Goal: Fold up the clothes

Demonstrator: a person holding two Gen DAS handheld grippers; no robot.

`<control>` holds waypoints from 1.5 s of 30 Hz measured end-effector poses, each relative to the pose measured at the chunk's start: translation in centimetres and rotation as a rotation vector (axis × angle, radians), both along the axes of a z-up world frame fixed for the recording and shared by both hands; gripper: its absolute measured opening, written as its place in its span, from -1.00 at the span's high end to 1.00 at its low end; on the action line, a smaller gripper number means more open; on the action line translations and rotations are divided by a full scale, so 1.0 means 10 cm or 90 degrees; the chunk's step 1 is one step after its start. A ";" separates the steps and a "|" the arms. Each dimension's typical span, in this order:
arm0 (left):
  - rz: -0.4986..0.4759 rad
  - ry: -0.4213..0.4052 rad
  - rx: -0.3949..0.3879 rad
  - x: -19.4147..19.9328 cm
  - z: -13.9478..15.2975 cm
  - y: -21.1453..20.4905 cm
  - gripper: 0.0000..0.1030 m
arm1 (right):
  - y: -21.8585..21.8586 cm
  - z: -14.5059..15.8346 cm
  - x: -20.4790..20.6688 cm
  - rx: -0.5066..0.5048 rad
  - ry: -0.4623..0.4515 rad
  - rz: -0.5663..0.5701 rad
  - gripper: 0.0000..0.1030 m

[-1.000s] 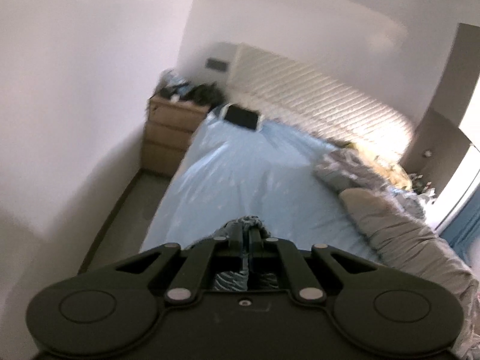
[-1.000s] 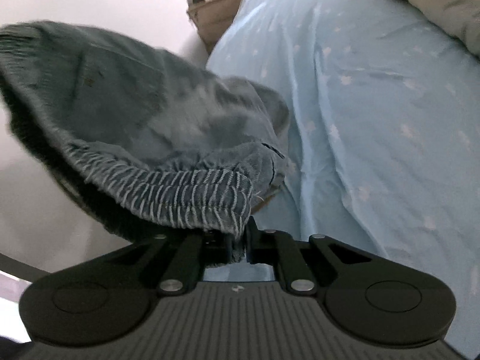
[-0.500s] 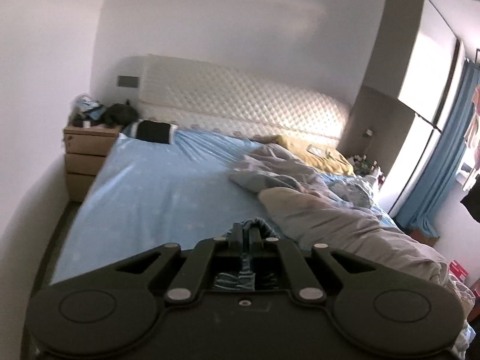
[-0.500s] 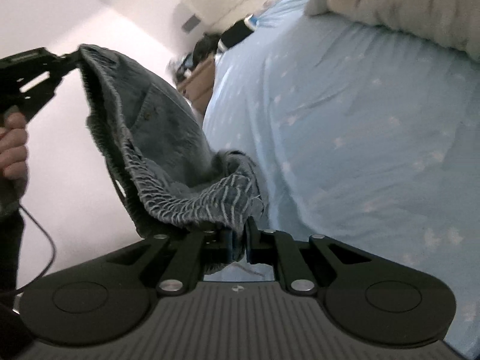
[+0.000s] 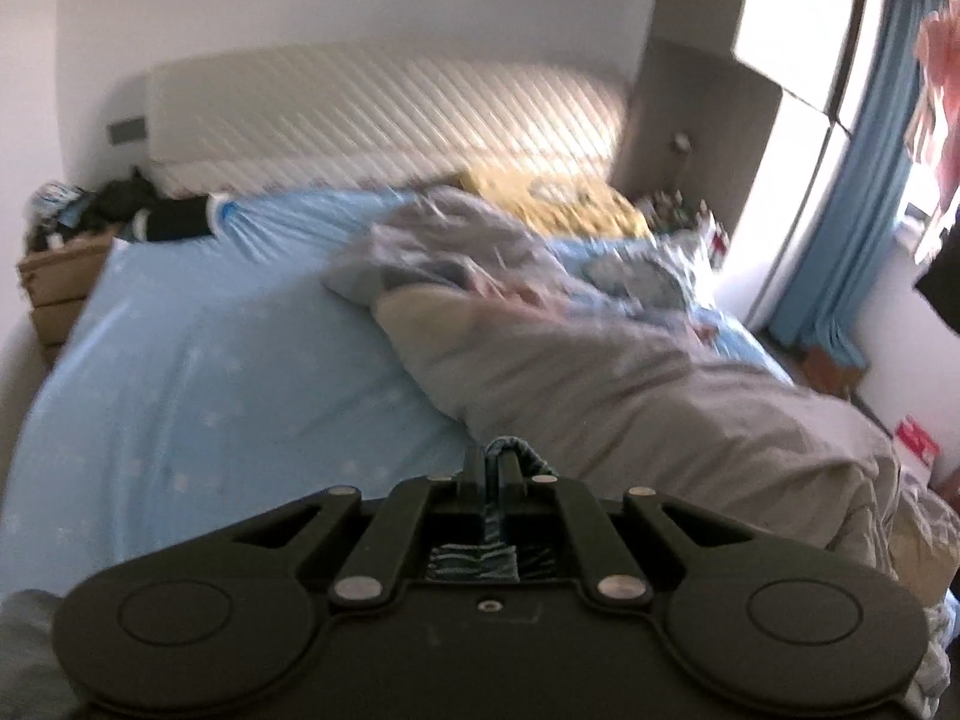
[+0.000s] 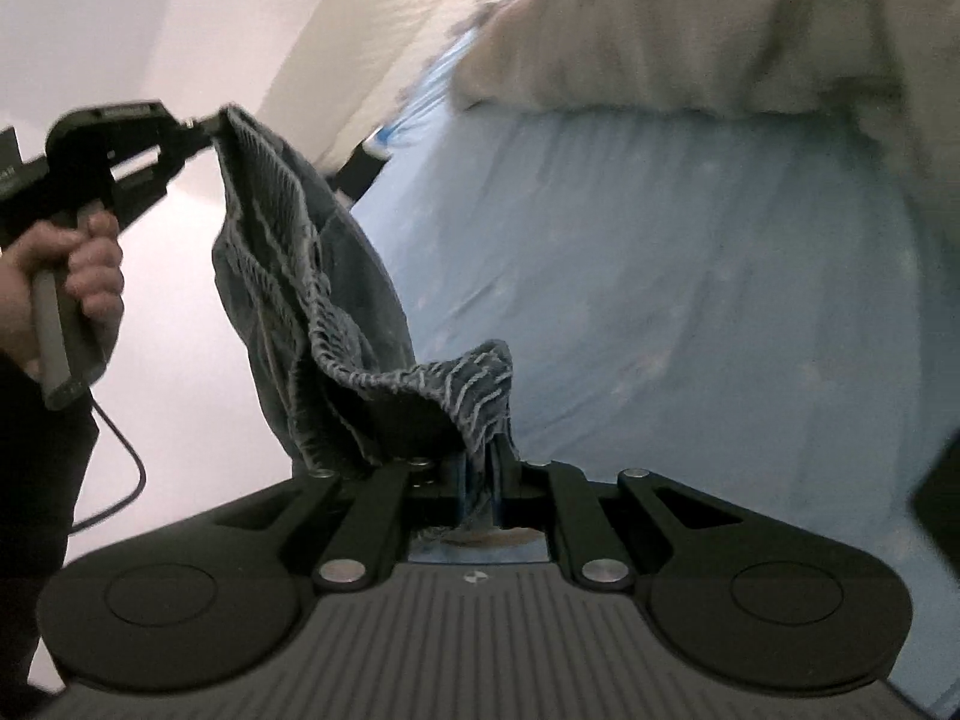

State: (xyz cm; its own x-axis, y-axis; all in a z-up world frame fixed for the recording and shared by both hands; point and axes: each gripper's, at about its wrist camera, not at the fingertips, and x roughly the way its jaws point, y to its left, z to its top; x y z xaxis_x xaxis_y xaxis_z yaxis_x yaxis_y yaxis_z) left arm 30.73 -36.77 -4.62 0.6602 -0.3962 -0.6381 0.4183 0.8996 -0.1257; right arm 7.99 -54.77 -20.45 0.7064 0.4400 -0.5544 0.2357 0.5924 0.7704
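A blue denim garment (image 6: 312,276) with a gathered elastic waistband hangs in the air between my two grippers, beside the bed. My right gripper (image 6: 480,468) is shut on one end of the waistband. At the upper left of the right wrist view, my left gripper (image 6: 207,126) pinches the other end, with a person's hand (image 6: 72,276) on its handle. In the left wrist view only a small fold of the denim garment (image 5: 510,450) shows between the shut fingers of the left gripper (image 5: 493,462).
A bed with a light blue sheet (image 5: 210,360) lies ahead. A grey crumpled duvet (image 5: 630,372) covers its right half. A wooden nightstand (image 5: 54,288) stands at the far left, a quilted headboard (image 5: 390,114) behind, blue curtains (image 5: 840,210) at the right.
Both grippers swung across toward the bed with the garment. The left gripper has drawn away from the right one, so the waistband now stretches out between them. The view is blurred with motion.
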 end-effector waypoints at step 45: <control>0.061 0.146 0.067 -0.20 -1.20 0.70 -0.01 | 0.21 -0.67 0.55 -0.195 0.128 0.090 0.81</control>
